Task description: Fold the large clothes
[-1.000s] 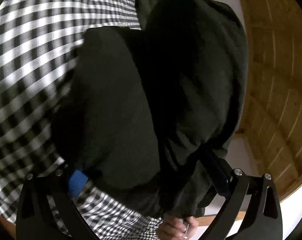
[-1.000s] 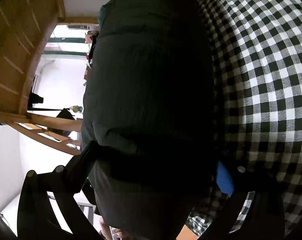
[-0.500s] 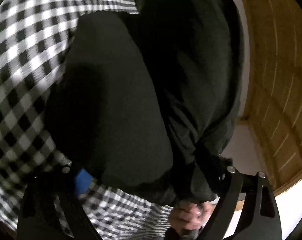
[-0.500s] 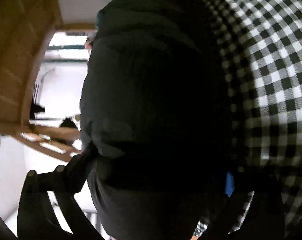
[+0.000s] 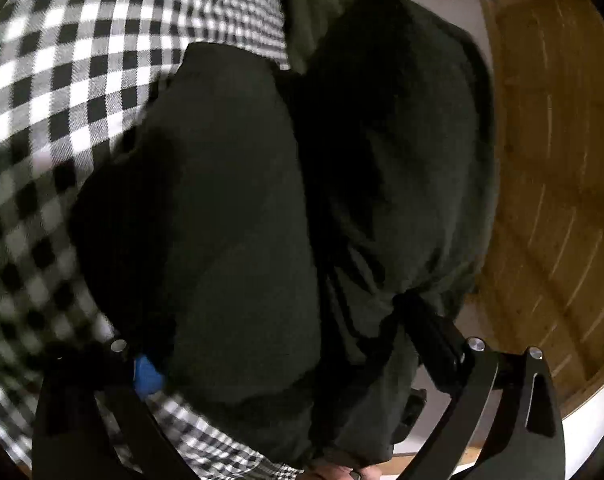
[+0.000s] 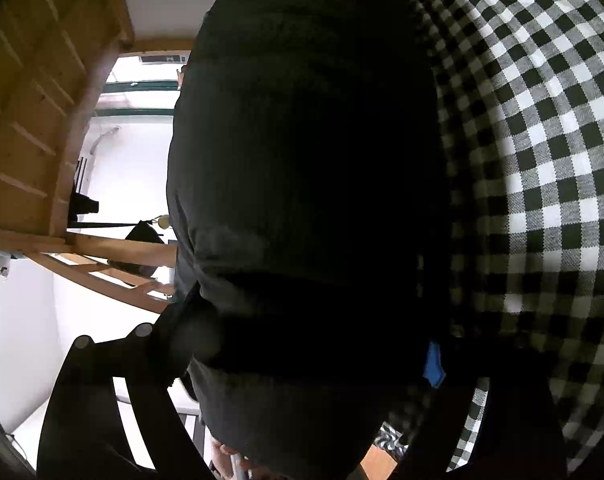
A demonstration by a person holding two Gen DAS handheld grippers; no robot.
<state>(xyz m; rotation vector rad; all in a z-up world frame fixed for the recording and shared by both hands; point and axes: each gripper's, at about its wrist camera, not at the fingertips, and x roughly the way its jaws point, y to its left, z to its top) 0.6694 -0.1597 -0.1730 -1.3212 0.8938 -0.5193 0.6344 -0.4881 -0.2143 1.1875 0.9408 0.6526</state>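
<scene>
Both tools are clamped on the dark garment (image 5: 238, 208): the left tool (image 5: 278, 344) at six o'clock in its view, the right tool (image 6: 302, 344) likewise. It hangs bunched over the checkered cloth (image 5: 62, 72). It looks bulky, soft and floppy; gripping seams or corners seems best.

Dark garment (image 5: 238, 220) hides both claws' fingertips.

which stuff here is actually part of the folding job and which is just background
Part of the job:
- dark garment, bulky, gripped between both grippers
- left gripper
- right gripper
- checked cloth beneath the garment

Just around:
- wooden panelling
- wooden beams
- white wall
</scene>
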